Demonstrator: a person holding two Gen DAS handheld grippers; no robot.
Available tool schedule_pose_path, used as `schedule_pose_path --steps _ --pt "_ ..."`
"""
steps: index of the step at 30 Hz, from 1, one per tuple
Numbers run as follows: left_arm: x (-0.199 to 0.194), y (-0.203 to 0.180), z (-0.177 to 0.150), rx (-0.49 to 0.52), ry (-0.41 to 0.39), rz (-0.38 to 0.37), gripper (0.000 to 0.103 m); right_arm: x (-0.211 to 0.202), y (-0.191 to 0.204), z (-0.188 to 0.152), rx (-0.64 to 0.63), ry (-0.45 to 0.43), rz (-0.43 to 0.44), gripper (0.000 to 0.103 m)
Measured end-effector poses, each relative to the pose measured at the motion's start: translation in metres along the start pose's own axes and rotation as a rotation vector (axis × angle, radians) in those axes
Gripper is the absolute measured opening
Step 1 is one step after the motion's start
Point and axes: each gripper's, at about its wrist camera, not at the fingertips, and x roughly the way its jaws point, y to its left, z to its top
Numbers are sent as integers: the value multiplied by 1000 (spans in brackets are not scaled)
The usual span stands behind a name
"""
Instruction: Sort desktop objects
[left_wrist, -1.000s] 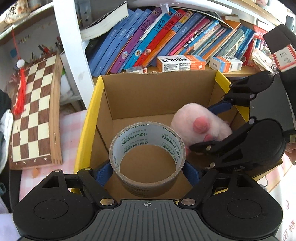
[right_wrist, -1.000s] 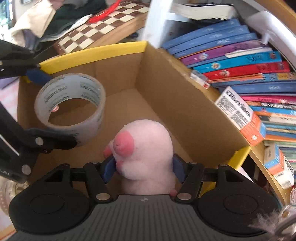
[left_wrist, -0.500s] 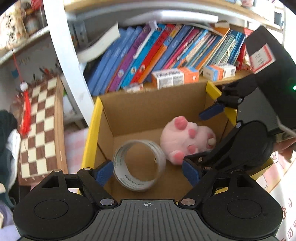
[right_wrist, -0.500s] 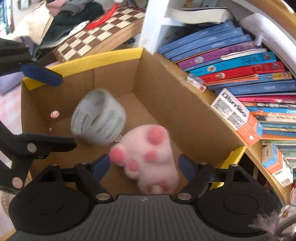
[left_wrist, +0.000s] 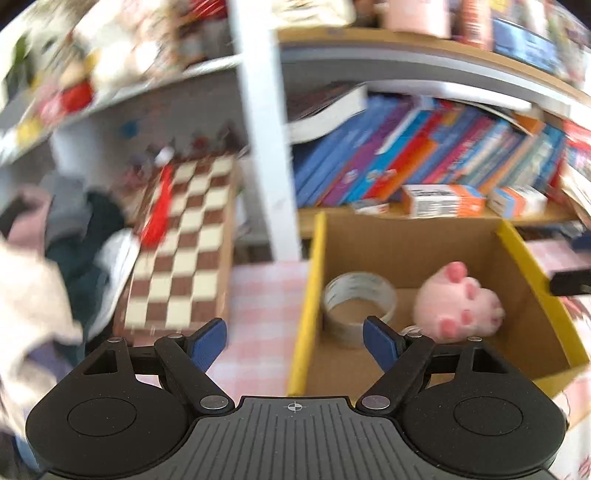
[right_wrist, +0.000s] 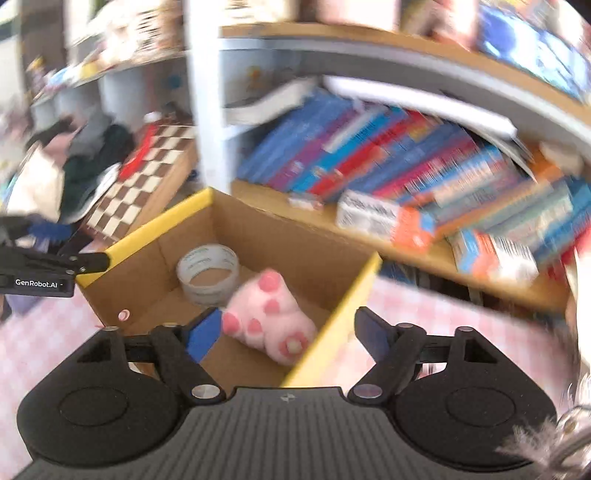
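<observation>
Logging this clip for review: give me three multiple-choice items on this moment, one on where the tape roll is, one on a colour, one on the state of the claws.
1. Where is the tape roll?
A. On the chessboard
B. In the cardboard box, beside the pink plush toy
C. On the bookshelf

2. What colour are the box's top edges?
A. Yellow
B. Green
C. White

3. What state are the left claw and right claw in?
A. Both gripping
B. Only the left gripping
C. Both open, empty

Answers: B, the roll sits on the box floor; A, yellow strips line the rims; C, fingers spread, nothing between.
</observation>
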Motion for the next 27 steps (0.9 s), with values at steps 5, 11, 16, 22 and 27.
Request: schedule_pose_path --steps 5,11,16,22,27 --pt "14 6 -10 -40 69 -35 44 8 -2 -18 61 105 30 27" --pt "3 -3 -16 -21 82 -79 28 9 -2 -27 51 115 14 15" --pt "-7 -10 -25 -21 88 -102 28 6 -4 -31 39 112 -2 13" --pt "-13 -11 -29 -27 89 -111 29 6 -6 -31 37 112 -16 13" --pt "-15 -12 -32 -6 67 -76 33 4 -4 -35 38 125 -15 14"
